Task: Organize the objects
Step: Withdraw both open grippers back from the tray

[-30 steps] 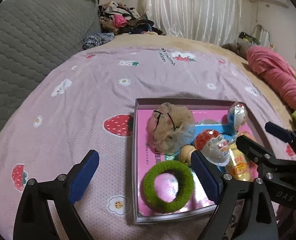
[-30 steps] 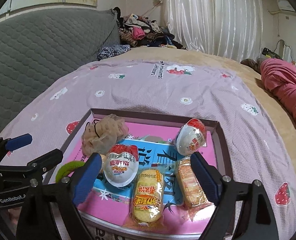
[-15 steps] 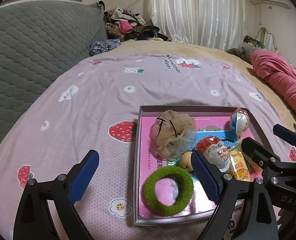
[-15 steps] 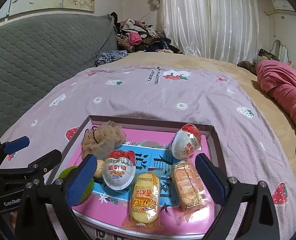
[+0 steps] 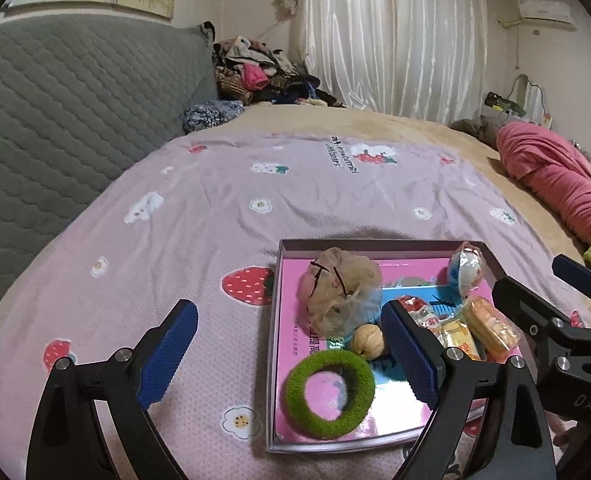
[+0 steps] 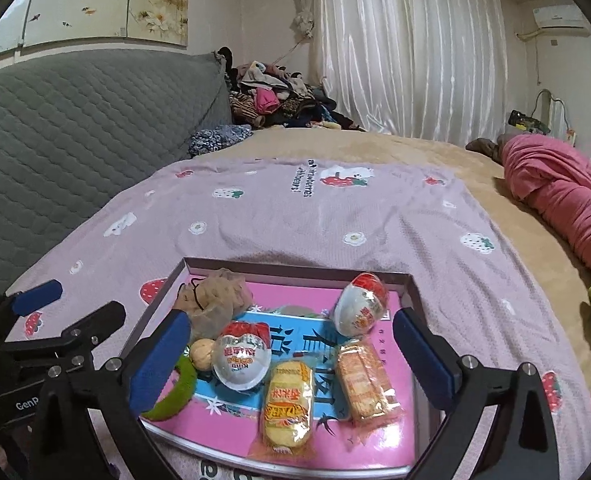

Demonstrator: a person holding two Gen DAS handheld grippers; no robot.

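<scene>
**Right jaws letting go, both grippers lifting off the tray**

At the right gripper [image 6: 291, 316]: opening, wider than a second ago and close to full spread. Holding nothing, with no contact between the blue pads [image 6: 159, 360] and any object. Framing from above the near chocolate egg [image 6: 241, 360], the yellow snack pack [image 6: 287, 404] and the cracker pack [image 6: 365, 380], all lying flat on the floor of the tray [image 6: 295, 266].

At the left gripper [image 5: 287, 308]: spread wide as before and gripping nothing. Poised over the tray's left wall, with the green hair ring [image 5: 329, 392] low between the fingers, nearer the right one.

Further out: drawn up and back a little from the tray in both views, with more of the room showing than a second ago. No shift among the contents:
- second egg [image 6: 361, 306] towards the far right corner
- mesh pouch [image 6: 215, 300] at the far left
- walnut [image 6: 201, 354] between pouch and ring

Tray itself resting on the strawberry-print bedspread [image 5: 215, 208].

For the task: most likely a placement just finished rather than a pick beginning, given widening jaws and a retreat with nothing carried. Snacks grouped to the right, hair things and walnut to the left. Probably little left to sort, though hard to confirm from these two views alone.
</scene>
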